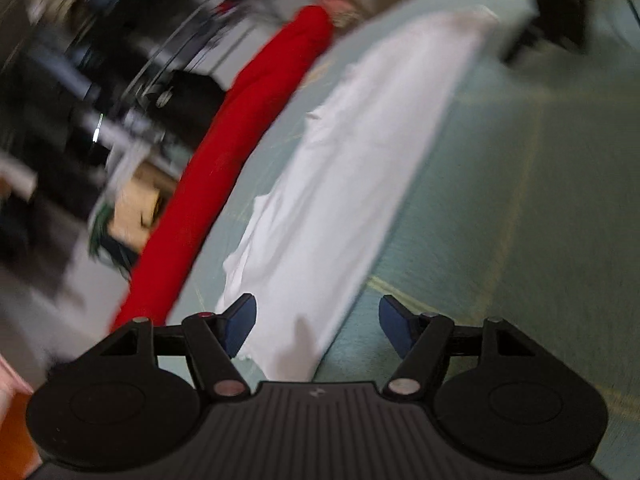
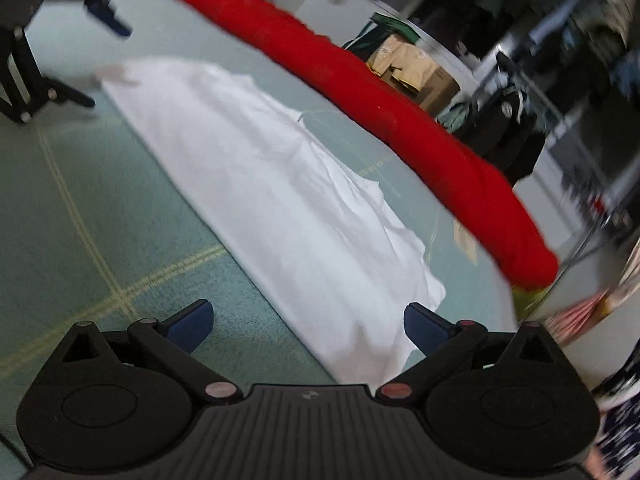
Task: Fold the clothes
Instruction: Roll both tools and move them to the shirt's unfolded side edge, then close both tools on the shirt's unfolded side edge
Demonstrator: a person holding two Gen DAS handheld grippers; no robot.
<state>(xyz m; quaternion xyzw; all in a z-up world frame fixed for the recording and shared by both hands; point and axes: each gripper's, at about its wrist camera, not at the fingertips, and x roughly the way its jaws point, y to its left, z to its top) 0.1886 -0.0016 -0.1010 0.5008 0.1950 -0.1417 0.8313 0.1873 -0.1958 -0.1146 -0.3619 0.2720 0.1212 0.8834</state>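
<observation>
In the left wrist view, a blurred clutter of dark shapes and a cardboard box (image 1: 140,208) fills the far left, off the counter's edge. Next comes a long red cloth roll (image 1: 224,168) lying along that edge of the pale green counter (image 1: 520,200). Just beside it, with a thin strip of counter between, lies the white garment (image 1: 352,168), folded into a long narrow band that runs from the top right down to the near edge. The left tool (image 1: 318,322) hangs over the garment's near end with its blue fingers (image 1: 240,322) spread wide and pinching nothing; the left finger sits above the cloth's ragged corner, the right one above bare counter. At the top right, a dark blurred shape is at the garment's far end.

In the right wrist view, the other tool shows dark at the top left. The white garment runs diagonally across the middle, its near end between the spread blue fingers of the right tool (image 2: 308,326), which grips nothing. The red roll lies beyond it, to the right.
</observation>
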